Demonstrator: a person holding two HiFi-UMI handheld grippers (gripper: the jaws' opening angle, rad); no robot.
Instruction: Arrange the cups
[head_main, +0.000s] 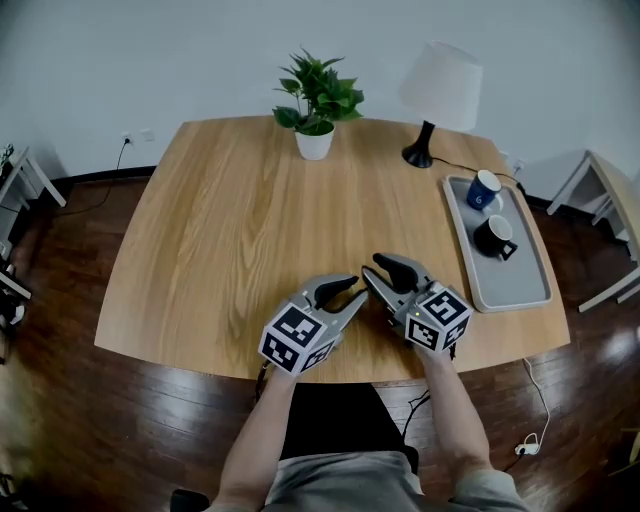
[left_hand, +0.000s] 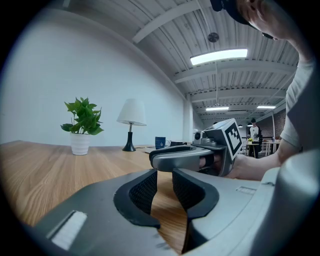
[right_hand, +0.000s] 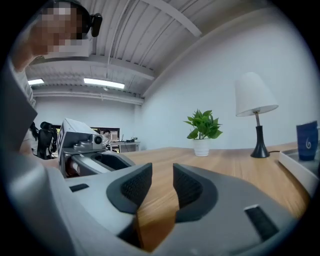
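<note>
Jaws stand apart and empty on both tools: your left hand-held gripper (head_main: 352, 292) and your right hand-held gripper (head_main: 376, 268) sit with their tips just beside each other, well to the left of the grey tray (head_main: 522, 285), about level with its near end, low over the desk (head_main: 230, 230). Each one's own view shows only bare wood between the pads.

Both cups are already on that tray. The black cup (head_main: 494, 237) stands about midway along it, handle toward its right rim. The blue cup (head_main: 484, 189) stands at its far end, close to the black one but apart from it. I cannot tell how much arranging is left. Any that remains, I judge, falls to your right tool, the one nearer the tray.

If you go in, take the black cup first, so you need not reach over it. Spread the pads wider than the cup before you arrive, come in low over the tray's left rim, and close on the wall, not the handle. Lift clear of the rim before moving sideways, and set down softly so the cups don't knock.

Just beyond the tray's far left corner stands the lamp (head_main: 440, 95), its cord running behind the tray's far end, so keep your wrist off it. The potted plant (head_main: 317, 100) is farther left still, out of your way.
</note>
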